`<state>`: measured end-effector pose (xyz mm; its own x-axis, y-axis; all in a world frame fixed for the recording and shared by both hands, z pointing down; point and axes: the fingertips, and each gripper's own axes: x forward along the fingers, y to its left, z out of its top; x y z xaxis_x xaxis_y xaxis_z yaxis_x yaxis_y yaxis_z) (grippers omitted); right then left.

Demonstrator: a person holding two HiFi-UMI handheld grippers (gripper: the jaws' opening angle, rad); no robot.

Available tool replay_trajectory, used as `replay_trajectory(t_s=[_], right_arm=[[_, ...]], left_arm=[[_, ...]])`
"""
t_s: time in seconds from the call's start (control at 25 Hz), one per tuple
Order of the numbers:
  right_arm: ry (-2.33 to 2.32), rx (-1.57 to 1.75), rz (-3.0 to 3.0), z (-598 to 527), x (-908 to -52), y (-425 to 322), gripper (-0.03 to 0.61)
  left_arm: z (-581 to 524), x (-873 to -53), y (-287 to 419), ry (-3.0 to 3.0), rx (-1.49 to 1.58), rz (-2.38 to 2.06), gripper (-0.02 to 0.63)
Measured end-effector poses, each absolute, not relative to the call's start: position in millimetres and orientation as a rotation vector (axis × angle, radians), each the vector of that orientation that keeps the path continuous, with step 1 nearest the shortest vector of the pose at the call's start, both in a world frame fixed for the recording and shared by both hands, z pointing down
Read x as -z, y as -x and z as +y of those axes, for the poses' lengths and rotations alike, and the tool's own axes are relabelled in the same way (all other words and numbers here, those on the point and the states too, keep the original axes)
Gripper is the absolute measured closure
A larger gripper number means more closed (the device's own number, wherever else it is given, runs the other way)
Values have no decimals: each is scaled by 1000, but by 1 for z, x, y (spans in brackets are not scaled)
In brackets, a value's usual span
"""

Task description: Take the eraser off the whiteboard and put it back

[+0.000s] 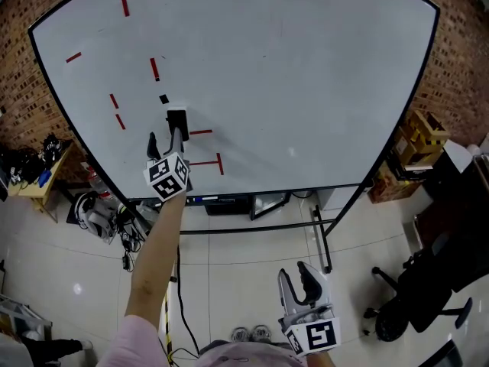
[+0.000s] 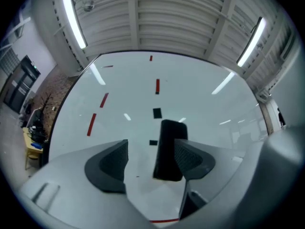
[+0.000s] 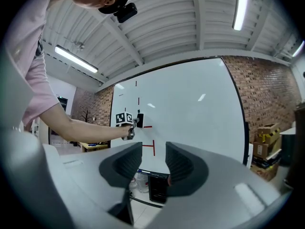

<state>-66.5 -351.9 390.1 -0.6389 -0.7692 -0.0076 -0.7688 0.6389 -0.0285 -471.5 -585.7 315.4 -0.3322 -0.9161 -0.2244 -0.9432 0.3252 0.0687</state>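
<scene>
The black eraser (image 1: 177, 119) sits flat on the whiteboard (image 1: 306, 90), left of its middle. My left gripper (image 1: 165, 140) reaches up to it, open, with the eraser (image 2: 169, 149) between the jaws. It lies against the right pad (image 2: 190, 157), while the left pad (image 2: 112, 163) stands well apart from it. My right gripper (image 1: 296, 275) hangs low near my body, open and holding nothing. In the right gripper view the eraser (image 3: 139, 119) and the left gripper (image 3: 127, 128) show far off against the board.
Red tape strips (image 1: 154, 69) and a small black square (image 1: 163, 99) mark the board. The board's stand (image 1: 324, 243) runs below it. A black office chair (image 1: 416, 297) and cardboard boxes (image 1: 422, 134) are at the right, a cluttered table (image 1: 38, 176) at the left.
</scene>
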Motion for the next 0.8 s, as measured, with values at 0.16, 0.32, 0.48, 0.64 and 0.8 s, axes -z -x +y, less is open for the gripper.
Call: replay_trajectory(t_s=[0.16, 0.32, 0.48, 0.64, 0.8], right_arm=[[1314, 26, 2834, -344, -386, 69, 433], [1304, 11, 2832, -328, -381, 71, 433], [1307, -1, 2813, -313, -377, 74, 433], [1336, -11, 2764, -304, -368, 68, 433], [1344, -32, 2719, -296, -357, 62, 433]], left_arm=[[-599, -316, 476, 1749, -133, 2481, 339], [-575, -314, 467, 1779, -122, 2480, 347], [-501, -326, 438, 1879, -153, 2404, 347], [-406, -350, 400, 2002, -213, 2357, 347], [-333, -347, 358, 2057, -237, 2247, 347]])
